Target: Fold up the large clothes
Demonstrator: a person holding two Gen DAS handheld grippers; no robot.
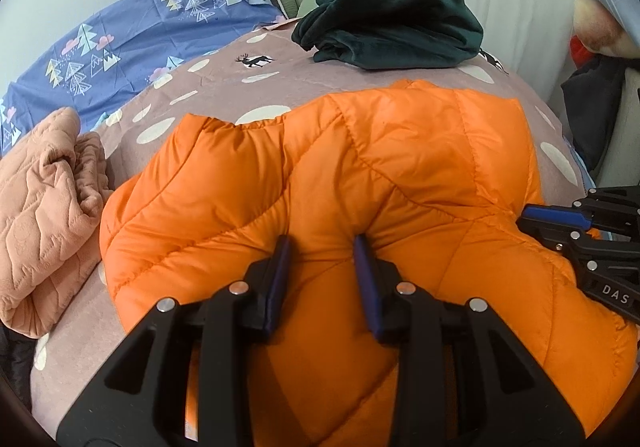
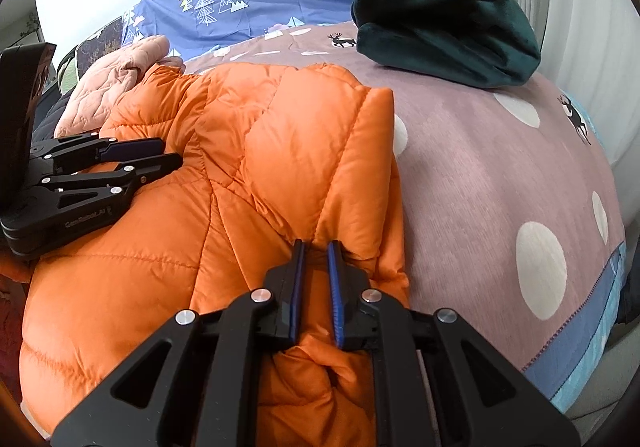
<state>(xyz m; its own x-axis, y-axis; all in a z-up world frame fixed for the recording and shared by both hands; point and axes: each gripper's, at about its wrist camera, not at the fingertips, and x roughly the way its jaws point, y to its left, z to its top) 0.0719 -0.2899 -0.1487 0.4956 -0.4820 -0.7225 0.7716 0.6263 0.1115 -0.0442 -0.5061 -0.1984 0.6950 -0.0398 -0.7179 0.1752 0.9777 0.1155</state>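
Two hand-held grippers work our orange jacket [image 1: 360, 175] on the bed [image 2: 500, 175]: left hand-held gripper [image 1: 322, 247] pinches a puffy ridge; right hand-held gripper [image 2: 316, 251], nearly closed, nips its edge. Light, soft, slippery; we'd grip seams.

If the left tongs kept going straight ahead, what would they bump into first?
Probably just more of the orange puffer jacket. The left tongs already pinch a puffy fold of it, and jacket fills the way ahead.

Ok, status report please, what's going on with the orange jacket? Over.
Left gripper pinching orange jacket. Right gripper pinching its edge. Jacket on bed. Green bundle beyond, clear.
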